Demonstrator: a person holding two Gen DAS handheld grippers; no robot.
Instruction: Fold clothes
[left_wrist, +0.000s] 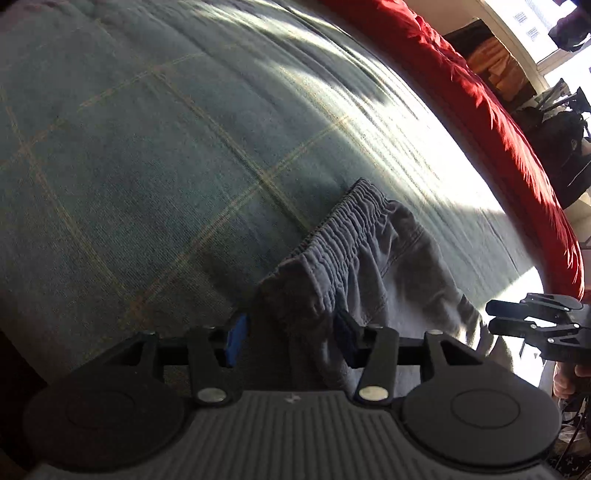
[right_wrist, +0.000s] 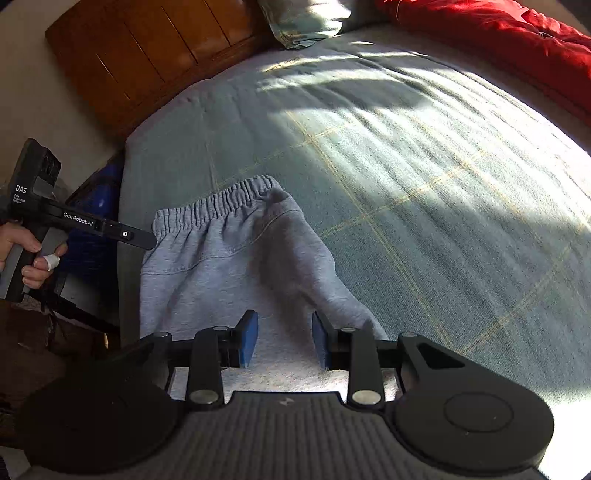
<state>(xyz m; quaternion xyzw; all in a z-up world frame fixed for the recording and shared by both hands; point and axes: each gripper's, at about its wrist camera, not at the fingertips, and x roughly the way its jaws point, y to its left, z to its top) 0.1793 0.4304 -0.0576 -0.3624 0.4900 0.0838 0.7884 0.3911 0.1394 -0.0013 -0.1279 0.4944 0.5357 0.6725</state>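
Observation:
Grey sweatpants with a gathered elastic waistband lie flat on a green checked blanket. My right gripper hovers open over the lower part of the pants, with grey cloth showing between its blue pads but not pinched. In the left wrist view, my left gripper stands open at the waistband corner, which sits in the gap without being pressed. The pants run off to the right there, toward the right gripper. A hand holds the left tool at the bed's edge.
A red duvet is bunched along the far side of the bed. A wooden headboard and a pillow stand at the top. A blue object sits beside the bed's left edge. Dark items lie beyond the duvet.

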